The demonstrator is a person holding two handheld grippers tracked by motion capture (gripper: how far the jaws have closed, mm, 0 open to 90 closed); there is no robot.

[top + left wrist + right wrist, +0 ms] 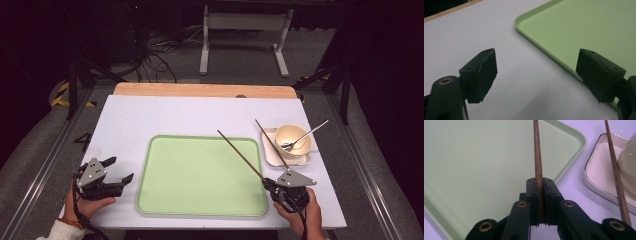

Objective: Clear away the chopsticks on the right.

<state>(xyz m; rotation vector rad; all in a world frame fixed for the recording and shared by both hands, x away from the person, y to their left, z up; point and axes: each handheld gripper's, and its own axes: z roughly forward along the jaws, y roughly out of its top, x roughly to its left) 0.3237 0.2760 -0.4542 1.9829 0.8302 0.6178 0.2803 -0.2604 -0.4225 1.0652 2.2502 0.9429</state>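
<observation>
My right gripper (270, 185) (540, 182) is shut on a brown wooden chopstick (240, 153) (537, 152), which slants up and left from the jaws over the right part of a light green tray (155, 192) (461, 170). A second chopstick (272, 145) (615, 167) lies across a small white rectangular dish (270, 152) (596, 167) to the right. On that dish stands a cream bowl (294, 136) with a metal spoon (305, 136) in it. My left gripper (120, 170) (536, 75) is open over the white table just left of the tray (574, 30), nothing between its jaws.
The white tabletop (150, 115) has a wooden strip (200, 90) along its far edge. Beyond it are a white stand's legs (245, 45) and cables (155, 55) on the floor. Metal frame rails (365, 175) run along both sides of the table.
</observation>
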